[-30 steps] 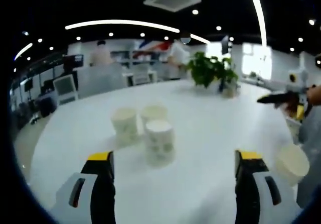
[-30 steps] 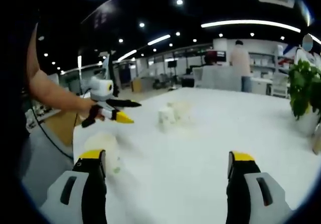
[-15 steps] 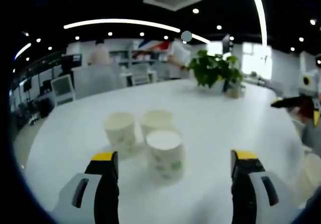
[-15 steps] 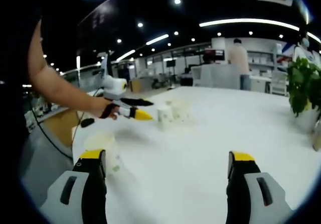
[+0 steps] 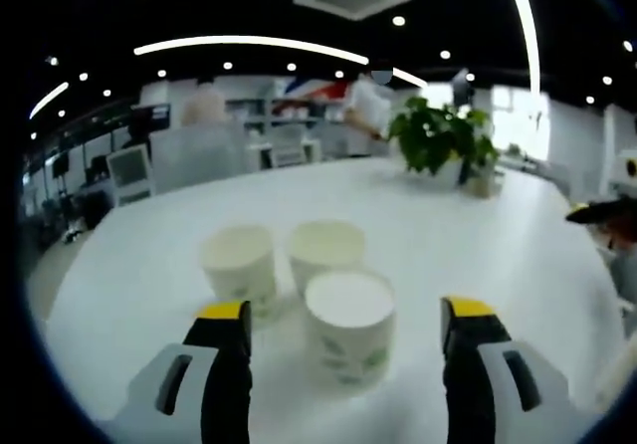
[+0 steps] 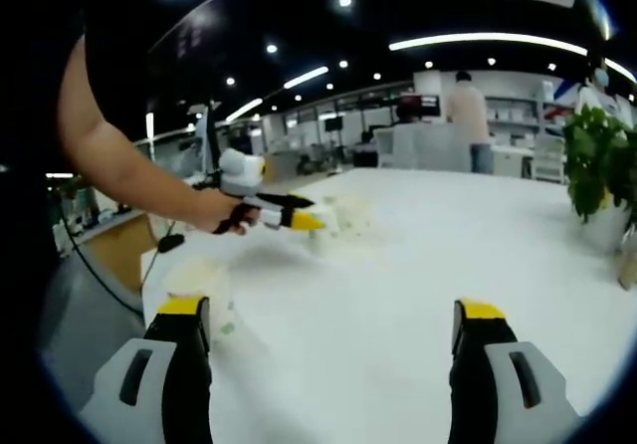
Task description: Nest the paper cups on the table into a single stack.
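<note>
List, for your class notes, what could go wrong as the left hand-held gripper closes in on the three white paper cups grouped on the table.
1. The left hand-held gripper stands open around the nearest white paper cup. The two other white paper cups sit close behind, so a jaw may knock one over.
2. A paper wall is soft; a hard squeeze could crush it.
3. A fourth white paper cup stands alone by the white table's edge, beside the right hand-held gripper, and could be nudged off.

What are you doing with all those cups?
A person holding a gripper in each hand is collecting paper cups on a white table. The left gripper, jaws open, is closing in on the nearest cup of a group of three. The right gripper waits open beside a separate cup. Nothing is stacked yet.
</note>
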The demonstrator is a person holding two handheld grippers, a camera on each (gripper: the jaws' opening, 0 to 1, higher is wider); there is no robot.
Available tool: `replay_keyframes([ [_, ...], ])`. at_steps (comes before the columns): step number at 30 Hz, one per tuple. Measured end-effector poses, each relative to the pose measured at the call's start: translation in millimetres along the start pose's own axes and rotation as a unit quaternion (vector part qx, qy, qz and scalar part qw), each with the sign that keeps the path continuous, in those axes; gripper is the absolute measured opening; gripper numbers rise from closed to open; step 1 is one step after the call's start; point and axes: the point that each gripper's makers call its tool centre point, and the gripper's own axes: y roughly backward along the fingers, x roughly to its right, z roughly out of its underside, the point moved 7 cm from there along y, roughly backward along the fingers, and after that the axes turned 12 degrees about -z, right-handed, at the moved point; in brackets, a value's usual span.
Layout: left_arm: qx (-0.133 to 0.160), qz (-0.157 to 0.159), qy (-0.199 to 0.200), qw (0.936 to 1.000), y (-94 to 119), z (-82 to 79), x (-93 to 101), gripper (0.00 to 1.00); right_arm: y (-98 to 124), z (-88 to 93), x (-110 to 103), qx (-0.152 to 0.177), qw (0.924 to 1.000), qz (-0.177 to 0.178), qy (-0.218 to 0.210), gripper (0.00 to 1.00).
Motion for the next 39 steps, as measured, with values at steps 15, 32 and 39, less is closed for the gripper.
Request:
replay_keyframes([
  [15,-0.005,-0.008,-0.017,0.9998,-10,-2.8,4.0,0.38,-1,-0.6,1,0.002,1.0,-0.001,-0.004,1.0],
  [32,-0.011,0.008,-0.021,0.9997,-2,-6.9,-3.0,0.38,0,-0.4,0,0.001,1.0,0.001,-0.003,0.99],
  [39,-0.011,0.016,-0.03,0.9993,3,-13.7,-2.9,0.37,0,-3.4,-2,0.003,1.0,0.0,0.0,0.99],
])
